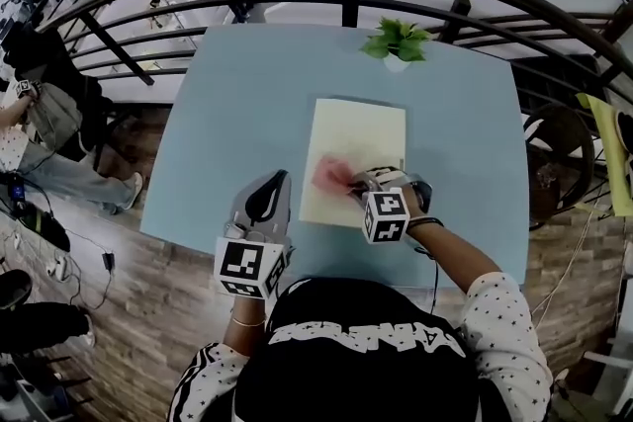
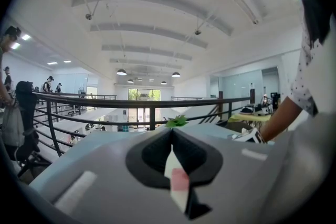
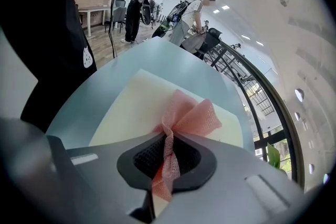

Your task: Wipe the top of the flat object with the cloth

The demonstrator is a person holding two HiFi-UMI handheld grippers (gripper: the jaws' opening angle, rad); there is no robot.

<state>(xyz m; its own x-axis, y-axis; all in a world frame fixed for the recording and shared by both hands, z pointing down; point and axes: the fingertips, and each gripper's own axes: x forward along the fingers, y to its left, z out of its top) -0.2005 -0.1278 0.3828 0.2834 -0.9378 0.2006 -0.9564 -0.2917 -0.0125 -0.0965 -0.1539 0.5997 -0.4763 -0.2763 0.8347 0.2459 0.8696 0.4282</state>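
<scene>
A cream flat board (image 1: 354,158) lies in the middle of the light blue table (image 1: 247,104). A pink mesh cloth (image 1: 333,176) rests on the board's near left part, and my right gripper (image 1: 358,185) is shut on it from the right. In the right gripper view the cloth (image 3: 189,115) bunches out of the shut jaws of that gripper (image 3: 167,150) over the board (image 3: 131,107). My left gripper (image 1: 267,200) hangs just left of the board's near corner, shut and holding nothing. In the left gripper view, that gripper (image 2: 173,153) has its jaws together.
A small potted plant (image 1: 398,42) stands at the table's far edge, just beyond the board. A dark metal railing (image 1: 346,10) curves behind the table. People sit and stand at the left (image 1: 45,104). The table's near edge runs close to my body.
</scene>
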